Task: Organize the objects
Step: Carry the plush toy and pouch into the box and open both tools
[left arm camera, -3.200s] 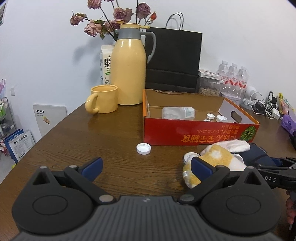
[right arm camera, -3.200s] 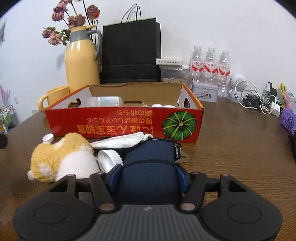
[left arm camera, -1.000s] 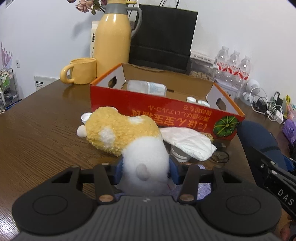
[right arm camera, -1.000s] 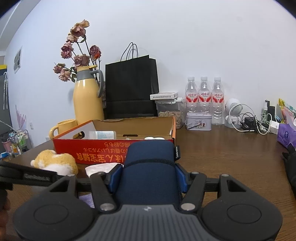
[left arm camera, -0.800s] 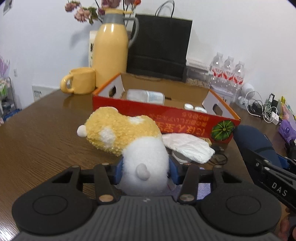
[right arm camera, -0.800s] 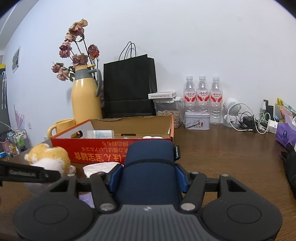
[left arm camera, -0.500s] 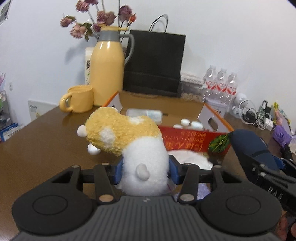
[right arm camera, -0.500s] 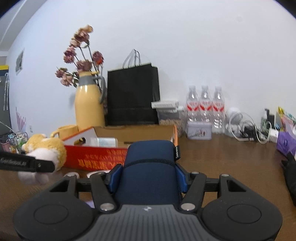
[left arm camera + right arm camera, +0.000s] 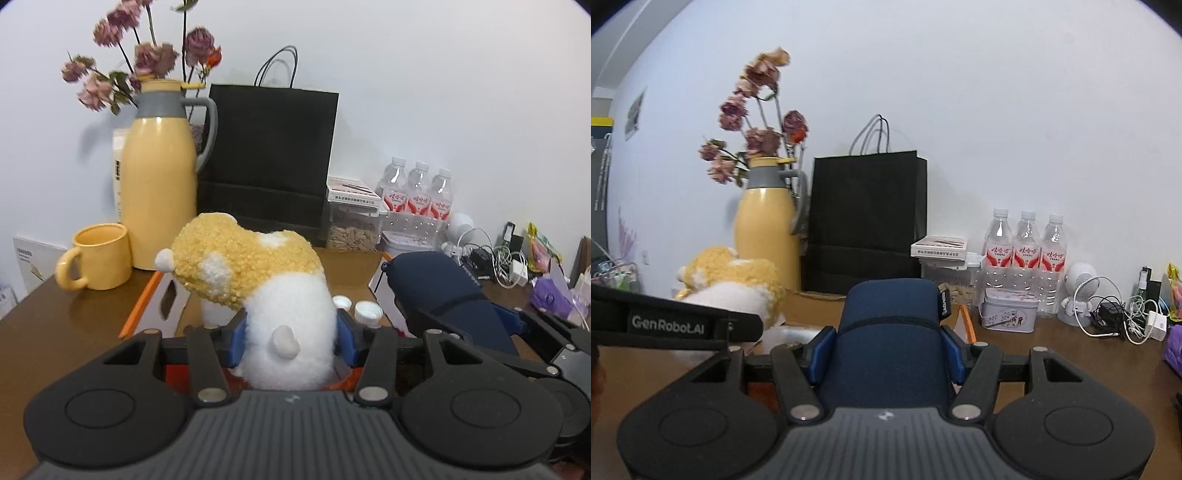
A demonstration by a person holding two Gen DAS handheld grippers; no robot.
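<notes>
My left gripper (image 9: 290,338) is shut on a yellow and white plush toy (image 9: 258,280) and holds it in the air above the red cardboard box (image 9: 147,302). White bottle caps (image 9: 365,308) lie inside the box. My right gripper (image 9: 886,354) is shut on a dark blue pouch (image 9: 890,332), also raised, over the box's right end (image 9: 967,321). The pouch also shows in the left wrist view (image 9: 439,291), and the plush toy in the right wrist view (image 9: 735,284).
A yellow thermos jug (image 9: 159,177) with dried flowers, a yellow mug (image 9: 96,262) and a black paper bag (image 9: 269,155) stand behind the box. Water bottles (image 9: 1027,251), a tin (image 9: 1010,308), a small white fan (image 9: 1080,293) and cables (image 9: 1123,317) are at the back right.
Both grippers have lifted their objects off the table and moved forward, over the box. The left gripper, open 3.2 s ago, is now shut on the plush toy.
</notes>
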